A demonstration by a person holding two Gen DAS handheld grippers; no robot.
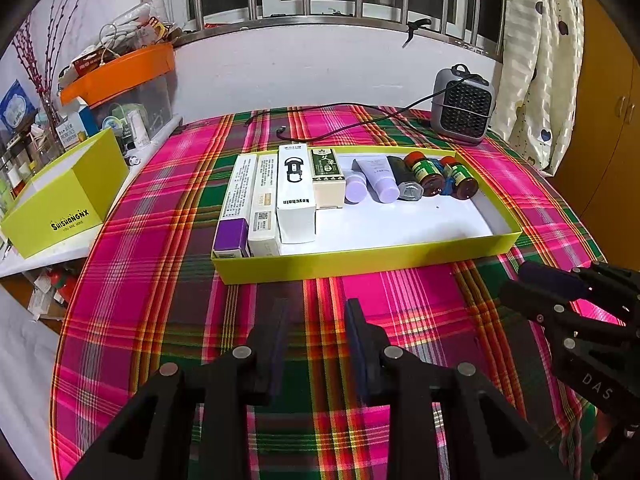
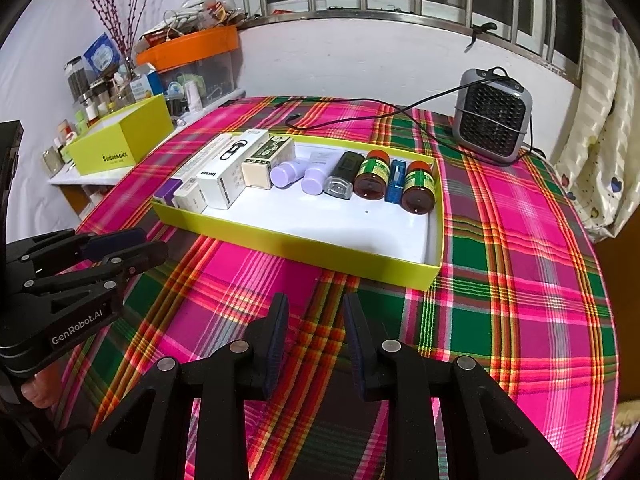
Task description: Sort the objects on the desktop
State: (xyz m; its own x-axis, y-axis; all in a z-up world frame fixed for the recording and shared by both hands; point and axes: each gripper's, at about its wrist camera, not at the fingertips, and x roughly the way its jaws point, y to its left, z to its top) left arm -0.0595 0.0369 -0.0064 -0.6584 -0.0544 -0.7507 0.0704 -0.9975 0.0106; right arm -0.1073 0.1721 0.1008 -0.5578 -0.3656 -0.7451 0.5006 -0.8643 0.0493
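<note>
The table [image 1: 160,320] is covered in a loud pink, green and red plaid cloth, and a shallow yellow-green tray [image 1: 360,262] sits right on it around the middle. Behind the tray's far right corner there's a small grey heater [image 1: 462,106] standing on the cloth. A black cable [image 1: 352,122] trails across the cloth behind the tray, running over to the heater.

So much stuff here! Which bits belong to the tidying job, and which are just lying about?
Part of the job:
- yellow tray
- four cartons
- two lilac tubes
- two brown bottles
- left hand-held gripper, right hand-held gripper, both open and empty

Just lying about:
- grey heater
- black cable
- orange bin
- yellow box
</note>
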